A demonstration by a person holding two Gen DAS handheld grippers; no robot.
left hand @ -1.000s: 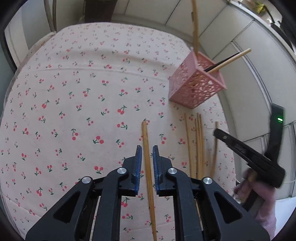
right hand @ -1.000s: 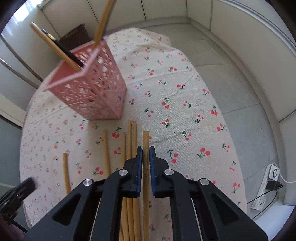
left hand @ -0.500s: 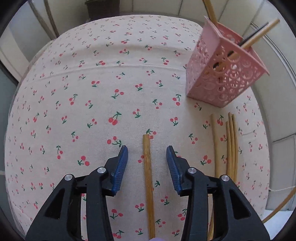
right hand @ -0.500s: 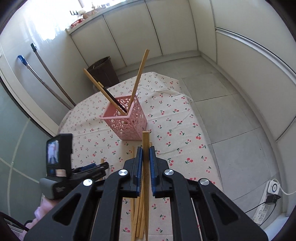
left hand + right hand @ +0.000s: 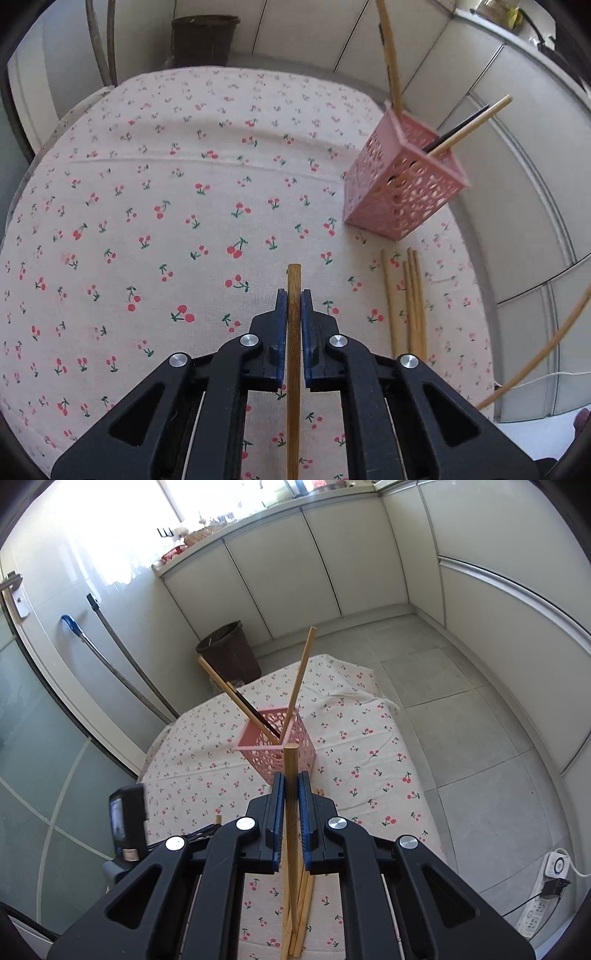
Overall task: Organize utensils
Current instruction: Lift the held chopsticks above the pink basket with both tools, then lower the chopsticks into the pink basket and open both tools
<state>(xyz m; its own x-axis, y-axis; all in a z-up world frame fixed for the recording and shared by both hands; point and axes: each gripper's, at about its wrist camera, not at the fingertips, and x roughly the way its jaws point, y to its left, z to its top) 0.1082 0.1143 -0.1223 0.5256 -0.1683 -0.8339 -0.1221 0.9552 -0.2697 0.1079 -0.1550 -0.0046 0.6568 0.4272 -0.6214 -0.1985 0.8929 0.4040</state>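
My left gripper [image 5: 293, 295] is shut on a brown wooden chopstick [image 5: 294, 280] that lies along the cherry-print cloth [image 5: 147, 184]; its blue pads press both sides. Over the table, my right gripper [image 5: 291, 779] is shut on a second chopstick [image 5: 290, 760], whose tip points toward the pink lattice holder [image 5: 264, 762]. The holder [image 5: 402, 184] stands at the right side of the table with three sticks [image 5: 301, 672] leaning in it. Several loose chopsticks [image 5: 410, 295] lie on the cloth just in front of it.
A dark waste bin [image 5: 229, 650] stands on the floor beyond the table, and two mop handles [image 5: 122, 657] lean on the wall at left. White cabinets line the back. A power strip [image 5: 546, 886] lies on the tiled floor at right.
The left jaws spread wide around the chopstick on the cloth, then closed on it. The right gripper rose with its chopstick, and the holder now sits farther off and lower.
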